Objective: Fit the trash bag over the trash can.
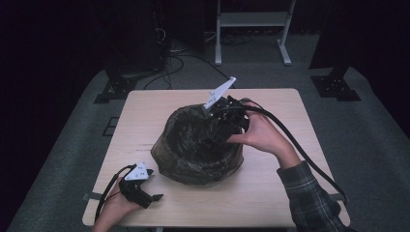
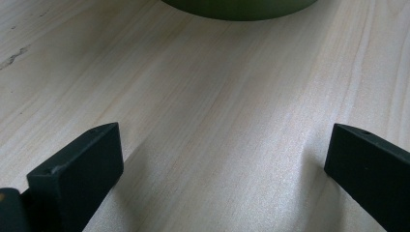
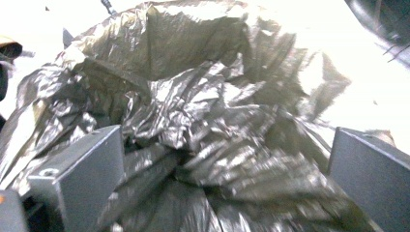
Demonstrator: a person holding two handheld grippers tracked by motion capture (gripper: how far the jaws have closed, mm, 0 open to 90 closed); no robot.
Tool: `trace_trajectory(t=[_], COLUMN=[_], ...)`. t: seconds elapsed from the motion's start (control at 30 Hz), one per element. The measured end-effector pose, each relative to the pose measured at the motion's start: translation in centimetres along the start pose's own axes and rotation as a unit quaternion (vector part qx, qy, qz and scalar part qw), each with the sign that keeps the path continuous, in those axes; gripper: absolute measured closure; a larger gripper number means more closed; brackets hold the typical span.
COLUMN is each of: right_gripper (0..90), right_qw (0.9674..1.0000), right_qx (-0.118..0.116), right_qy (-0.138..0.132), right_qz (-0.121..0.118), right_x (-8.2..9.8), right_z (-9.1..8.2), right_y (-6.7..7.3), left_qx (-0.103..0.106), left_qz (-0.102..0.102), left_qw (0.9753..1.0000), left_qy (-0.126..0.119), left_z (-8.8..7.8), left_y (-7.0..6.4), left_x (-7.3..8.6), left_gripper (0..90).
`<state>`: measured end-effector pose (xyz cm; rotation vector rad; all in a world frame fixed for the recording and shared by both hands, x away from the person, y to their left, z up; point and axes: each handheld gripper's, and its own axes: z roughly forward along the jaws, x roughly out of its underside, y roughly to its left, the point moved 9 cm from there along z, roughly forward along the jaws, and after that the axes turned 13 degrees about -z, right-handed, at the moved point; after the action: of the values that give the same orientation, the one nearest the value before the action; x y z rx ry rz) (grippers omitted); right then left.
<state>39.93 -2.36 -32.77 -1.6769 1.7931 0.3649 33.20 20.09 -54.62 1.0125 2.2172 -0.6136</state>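
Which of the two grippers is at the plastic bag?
The right gripper, reaching into the crumpled dark plastic bag with open fingers. The left gripper rests apart on the light wooden table.

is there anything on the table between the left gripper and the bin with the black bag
Nothing visible does. The left gripper rests open near the table's front left corner, and bare wood runs from its jaws up to the green bin. The right gripper is already over the black bag.

The left gripper [image 2: 222, 169] is resting low over the wooden table [image 2: 217, 96], jaws spread wide, facing a green container [image 2: 239, 7].
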Motion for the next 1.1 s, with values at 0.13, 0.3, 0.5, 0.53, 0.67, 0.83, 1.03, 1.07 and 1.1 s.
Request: trace_trajectory(t=[0.13, 0.3, 0.5, 0.53, 0.67, 0.83, 1.03, 1.07, 1.1], right_gripper=[0.0, 0.0, 0.0, 0.0, 0.0, 0.0, 0.0, 0.0, 0.0], right_qw=[0.9998, 0.9986, 0.996, 0.9954, 0.9936, 0.9909, 0.9879, 0.9873, 0.9866], right_qx=[0.01, 0.027, 0.047, 0.052, 0.059, 0.062, 0.069, 0.069, 0.071], right_qy=[-0.013, -0.031, -0.054, -0.059, -0.062, -0.072, -0.08, -0.082, -0.086], right_qz=[0.008, 0.033, 0.054, 0.056, 0.074, 0.096, 0.114, 0.117, 0.119], right_x=[1.5, 4.2, 7.2, 7.7, 10.1, 13.0, 16.0, 16.4, 16.7], right_z=[-1.7, -3.4, -5.2, -5.5, -5.9, -5.9, -5.2, -5.1, -5.0], right_y=[0.2, 0.0, 0.2, 0.3, 0.7, 1.3, 2.0, 2.1, 2.2], left_qx=[-0.002, -0.004, -0.004, -0.003, 0.0, 0.001, -0.001, -0.001, -0.001], left_qz=[-0.001, -0.002, -0.002, -0.001, 0.001, 0.001, 0.0, 0.0, 0.0], left_qw=[1.0, 1.0, 1.0, 1.0, 1.0, 1.0, 1.0, 1.0, 1.0], left_qy=[-0.001, -0.001, -0.001, -0.001, 0.0, 0.0, 0.001, 0.001, 0.001], left_z=[0.0, 0.0, 0.0, 0.0, 0.0, 0.0, 0.0, 0.0, 0.0], left_y=[0.1, 0.1, 0.1, 0.1, 0.0, 0.0, 0.0, 0.0, 0.0], left_x=[0.0, 0.0, 0.0, 0.0, 0.0, 0.0, 0.0, 0.0, 0.0], left_gripper=[0.0, 0.0, 0.0, 0.0, 0.0, 0.0, 0.0, 0.0, 0.0])
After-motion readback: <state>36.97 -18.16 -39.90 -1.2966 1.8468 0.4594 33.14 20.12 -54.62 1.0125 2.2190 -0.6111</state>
